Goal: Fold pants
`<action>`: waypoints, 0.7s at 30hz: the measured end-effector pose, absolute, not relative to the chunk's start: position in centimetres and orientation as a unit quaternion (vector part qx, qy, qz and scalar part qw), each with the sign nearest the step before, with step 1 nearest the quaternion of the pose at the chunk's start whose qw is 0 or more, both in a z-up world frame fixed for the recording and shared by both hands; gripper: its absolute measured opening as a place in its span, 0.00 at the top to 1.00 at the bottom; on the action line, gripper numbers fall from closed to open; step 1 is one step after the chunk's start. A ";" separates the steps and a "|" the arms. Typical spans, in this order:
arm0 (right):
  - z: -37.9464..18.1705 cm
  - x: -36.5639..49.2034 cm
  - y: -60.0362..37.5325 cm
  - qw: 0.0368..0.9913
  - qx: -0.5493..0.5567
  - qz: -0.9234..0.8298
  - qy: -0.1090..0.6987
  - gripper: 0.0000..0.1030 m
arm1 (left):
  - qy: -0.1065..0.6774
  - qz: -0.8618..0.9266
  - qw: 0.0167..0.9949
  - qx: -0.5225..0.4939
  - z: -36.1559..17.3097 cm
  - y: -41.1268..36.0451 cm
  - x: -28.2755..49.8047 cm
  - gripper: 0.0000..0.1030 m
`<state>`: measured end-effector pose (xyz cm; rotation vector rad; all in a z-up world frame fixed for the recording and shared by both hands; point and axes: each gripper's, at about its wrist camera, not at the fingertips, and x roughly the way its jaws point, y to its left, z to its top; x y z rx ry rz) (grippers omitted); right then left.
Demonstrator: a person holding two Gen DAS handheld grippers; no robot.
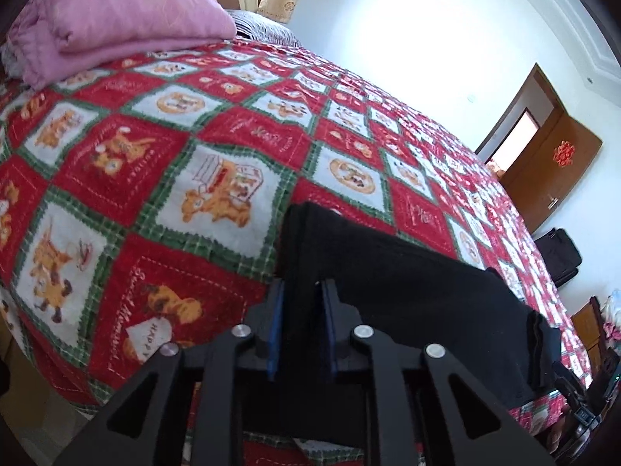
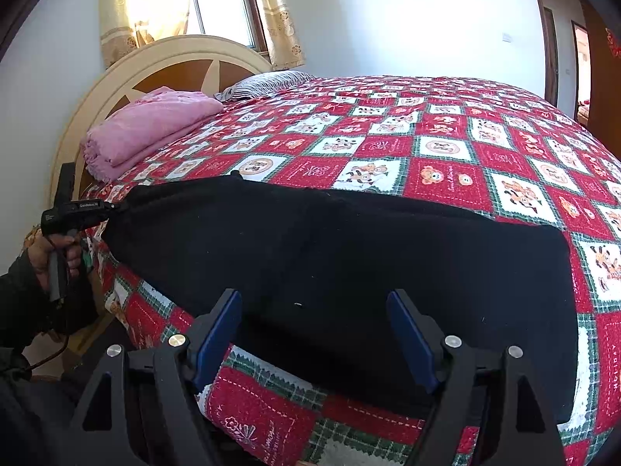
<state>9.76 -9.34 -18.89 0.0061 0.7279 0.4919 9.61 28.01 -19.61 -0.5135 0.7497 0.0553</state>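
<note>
The black pants [image 2: 341, 272] lie folded into a long dark band along the near edge of the bed, parallel to that edge, on a quilt [image 2: 446, 147] of red and white squares with green plaid borders and cartoon animal prints. Beyond the band, most of the quilt lies open toward the far side and toward the door [image 1: 551, 171]. At the head end a folded pink blanket [image 2: 151, 132], soft and slightly fuzzy, sits before the cream, arched headboard [image 2: 116, 73], with a striped pillow [image 2: 268, 81] beside it.

The left gripper [image 1: 302, 295] holds the end of the pants nearest the headboard: its blue-padded jaws stand close together with black cloth between them, pinching that end, which shows stacked layers at its edge. In the right wrist view the same gripper [image 2: 112, 206] meets the pants' corner, the cloth drawn to a point there, and the person's left hand [image 2: 54, 248] grips the handle.

The right gripper [image 2: 314, 299] hovers over the near long edge of the pants, its jaws spread wide with nothing between the blue pads. The fabric looks matte, thick and smooth, with a few pale lint specks.
</note>
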 end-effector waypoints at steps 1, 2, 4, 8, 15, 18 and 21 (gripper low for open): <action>-18.9 9.8 -9.4 0.905 0.002 0.238 0.352 0.24 | 0.362 0.017 0.898 -0.251 -19.6 28.0 9.6 0.84; -18.8 9.7 -9.3 0.906 0.002 0.237 0.351 0.24 | 0.359 0.009 0.899 -0.251 -19.3 28.0 9.5 0.90; -18.7 9.7 -9.4 0.907 0.001 0.236 0.348 0.24 | 0.347 -0.005 0.906 -0.245 -18.4 27.6 8.9 0.90; -17.9 9.6 -9.9 0.912 0.006 0.233 0.338 0.24 | 0.327 -0.033 0.911 -0.251 -15.9 26.7 8.2 0.90; -16.0 9.5 -11.4 0.923 0.018 0.212 0.320 0.24 | 0.302 -0.128 0.899 -0.290 -10.7 22.7 8.2 0.90; -15.2 9.5 -12.3 0.928 0.021 0.197 0.315 0.24 | 0.291 -0.163 0.900 -0.282 -8.1 19.9 8.6 0.90; -14.2 9.6 -13.4 0.932 0.027 0.183 0.312 0.24 | 0.286 -0.196 0.898 -0.270 -5.9 16.8 9.3 0.90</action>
